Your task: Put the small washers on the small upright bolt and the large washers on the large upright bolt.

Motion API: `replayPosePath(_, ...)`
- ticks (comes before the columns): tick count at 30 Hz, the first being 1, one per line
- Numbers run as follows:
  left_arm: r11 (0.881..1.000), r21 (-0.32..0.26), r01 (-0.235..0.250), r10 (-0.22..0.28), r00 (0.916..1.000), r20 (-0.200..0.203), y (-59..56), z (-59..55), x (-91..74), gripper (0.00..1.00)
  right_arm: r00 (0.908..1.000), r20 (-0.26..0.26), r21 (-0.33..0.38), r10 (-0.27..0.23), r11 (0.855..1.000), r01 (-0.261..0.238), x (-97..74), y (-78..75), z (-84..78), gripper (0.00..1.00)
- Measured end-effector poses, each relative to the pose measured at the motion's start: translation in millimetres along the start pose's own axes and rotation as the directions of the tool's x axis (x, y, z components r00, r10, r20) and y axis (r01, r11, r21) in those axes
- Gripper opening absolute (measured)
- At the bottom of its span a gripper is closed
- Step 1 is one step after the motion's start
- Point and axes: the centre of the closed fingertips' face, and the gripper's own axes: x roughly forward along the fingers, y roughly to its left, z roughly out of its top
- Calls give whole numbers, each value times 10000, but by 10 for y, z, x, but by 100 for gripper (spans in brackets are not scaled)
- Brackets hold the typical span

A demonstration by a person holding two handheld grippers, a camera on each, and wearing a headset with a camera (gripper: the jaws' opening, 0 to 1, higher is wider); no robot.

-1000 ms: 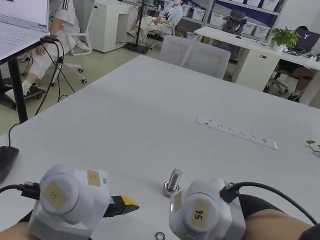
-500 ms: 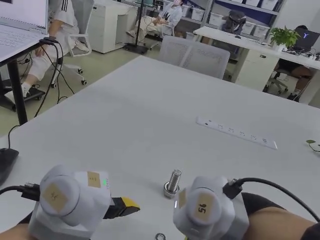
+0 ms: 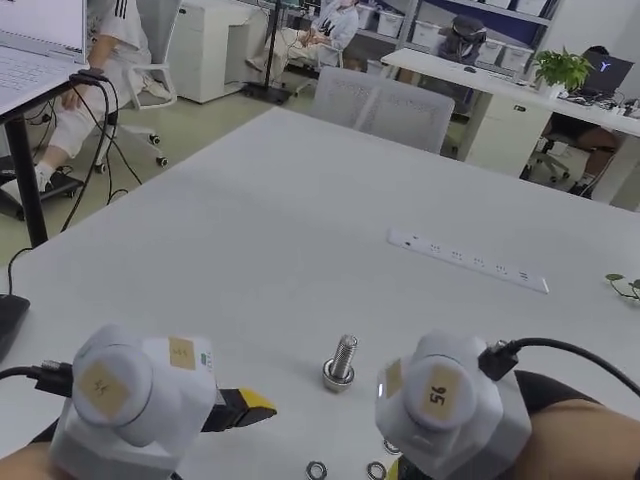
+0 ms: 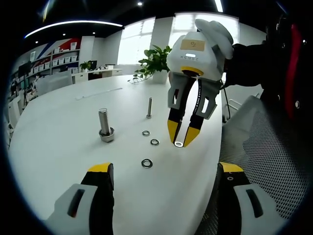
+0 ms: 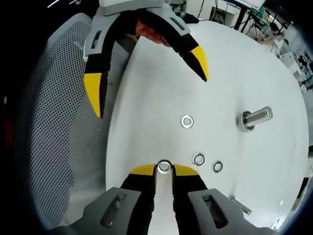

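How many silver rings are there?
4. Three small silver metal rings lie on the white table by the big steel bolt; one is pinched in the right tool. Others may hide.

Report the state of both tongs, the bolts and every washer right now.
left tongs: open, empty.
right tongs: shut on the held washer.
held washer: pinched between the tips.
loose washers: three, lying flat on the table.
large bolt: upright.
small bolt: upright.

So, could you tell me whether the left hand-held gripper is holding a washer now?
No, the left hand-held gripper has its jaws wide apart with nothing between them; the right hand-held gripper pinches a washer.
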Motion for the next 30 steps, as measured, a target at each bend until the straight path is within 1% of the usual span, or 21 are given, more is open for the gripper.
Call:
replayPosePath(8, 10000, 4, 33, -33, 10000, -2, 19, 12, 9, 87, 9997, 154, 371, -204, 9991, 199, -130, -56, -81, 13)
replayPosePath(11, 10000, 20, 50, -50, 10000, -5, 27, 17, 16, 87, 9992, 198, 522, -347, 9981, 337, -200, -82, -125, 13)
replayPosePath(21, 9998, 91, 148, -148, 9999, -20, 60, 35, 38, 87, 9978, 297, 833, -598, 9949, 572, -419, -136, -226, 13)
replayPosePath(25, 9997, 150, 213, -212, 9998, -53, 68, 44, 45, 87, 9961, 435, 990, -771, 9924, 725, -536, -193, -235, 13)
replayPosePath(30, 9994, 228, 278, -277, 9996, -40, 84, 76, 65, 87, 9929, 505, 1160, -1076, 9881, 1012, -703, -301, -276, 13)
